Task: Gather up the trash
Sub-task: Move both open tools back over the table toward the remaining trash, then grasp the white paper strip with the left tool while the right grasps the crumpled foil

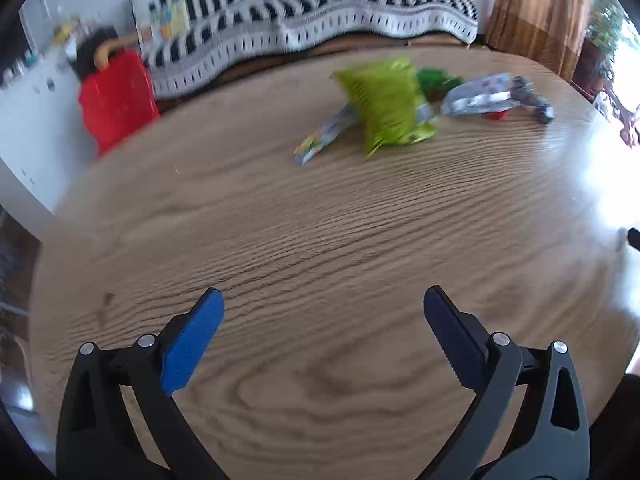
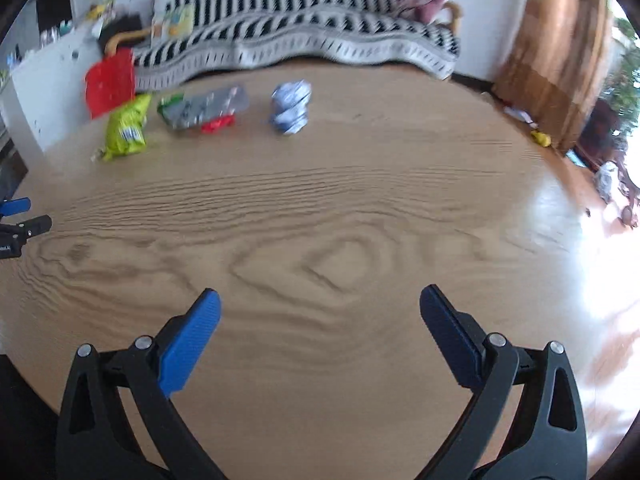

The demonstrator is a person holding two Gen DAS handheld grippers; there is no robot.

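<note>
Trash lies at the far side of a round wooden table. A lime-green snack bag stands out, with a small colourful wrapper at its left and a silver wrapper at its right. In the right wrist view the green bag, the silver wrapper with a red piece and a crumpled white-blue wrapper lie far ahead. My left gripper is open and empty over the near table. My right gripper is open and empty too. The left gripper's fingertips show at the right view's left edge.
A red bin stands beyond the table's far left edge; it also shows in the right wrist view. A sofa with a black-and-white striped blanket runs behind the table. A brown curtain hangs at the right.
</note>
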